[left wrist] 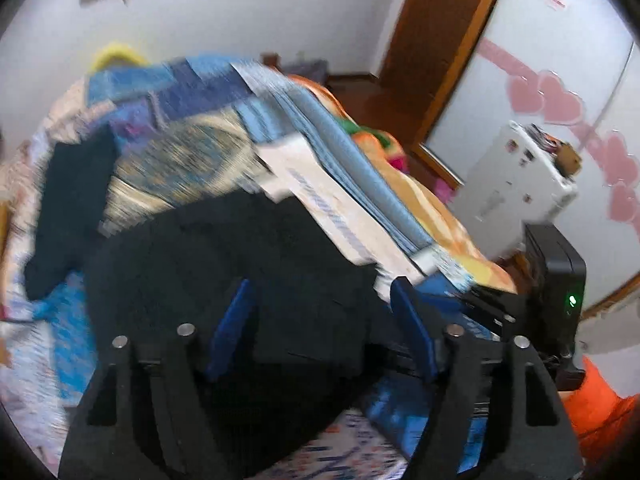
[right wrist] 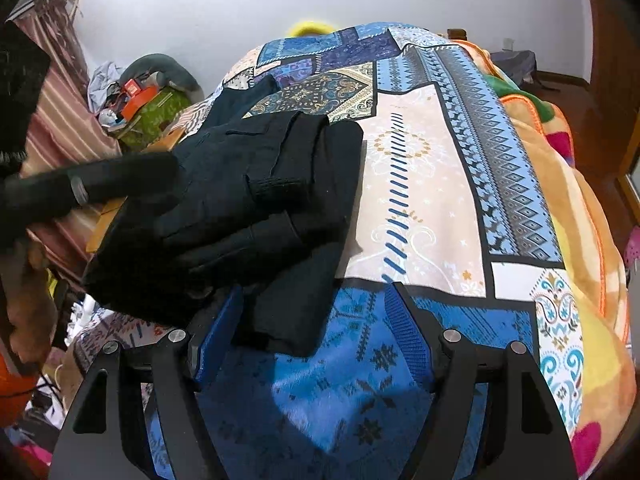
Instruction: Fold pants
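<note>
- The black pants [right wrist: 256, 208] lie folded over at centre-left of the right wrist view, on the patterned quilt [right wrist: 432, 184].
- Right gripper [right wrist: 316, 332] gapes empty at their near edge, likely released.
- Left gripper [left wrist: 320, 332] spread, grasping nothing.

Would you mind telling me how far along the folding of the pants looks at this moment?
Mostly done: the black fabric pants lie in a bunched, layered stack on the patterned blue and cream bedspread. In hand: nothing; the left gripper and right gripper are both open. Left: one flap near the right gripper sticks out and probably needs tucking and smoothing.
</note>
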Action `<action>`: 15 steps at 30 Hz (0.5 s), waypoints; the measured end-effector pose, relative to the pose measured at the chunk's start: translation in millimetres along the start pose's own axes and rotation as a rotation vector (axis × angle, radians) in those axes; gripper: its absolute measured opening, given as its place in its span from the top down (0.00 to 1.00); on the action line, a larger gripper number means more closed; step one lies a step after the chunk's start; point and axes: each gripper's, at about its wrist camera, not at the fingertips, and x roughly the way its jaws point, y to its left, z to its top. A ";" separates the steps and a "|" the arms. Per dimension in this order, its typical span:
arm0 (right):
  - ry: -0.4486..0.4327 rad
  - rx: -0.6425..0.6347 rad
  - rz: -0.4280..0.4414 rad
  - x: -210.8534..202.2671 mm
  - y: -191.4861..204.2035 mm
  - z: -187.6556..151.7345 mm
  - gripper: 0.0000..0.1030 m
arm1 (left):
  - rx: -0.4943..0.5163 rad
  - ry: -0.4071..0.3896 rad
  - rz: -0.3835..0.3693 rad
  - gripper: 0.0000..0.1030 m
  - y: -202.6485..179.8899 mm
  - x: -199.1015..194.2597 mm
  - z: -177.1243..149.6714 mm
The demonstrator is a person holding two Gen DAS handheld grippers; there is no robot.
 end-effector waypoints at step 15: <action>0.010 -0.033 0.063 14.7 23.6 -0.2 0.30 | -0.191 0.161 0.386 0.11 191.5 67.3 51.7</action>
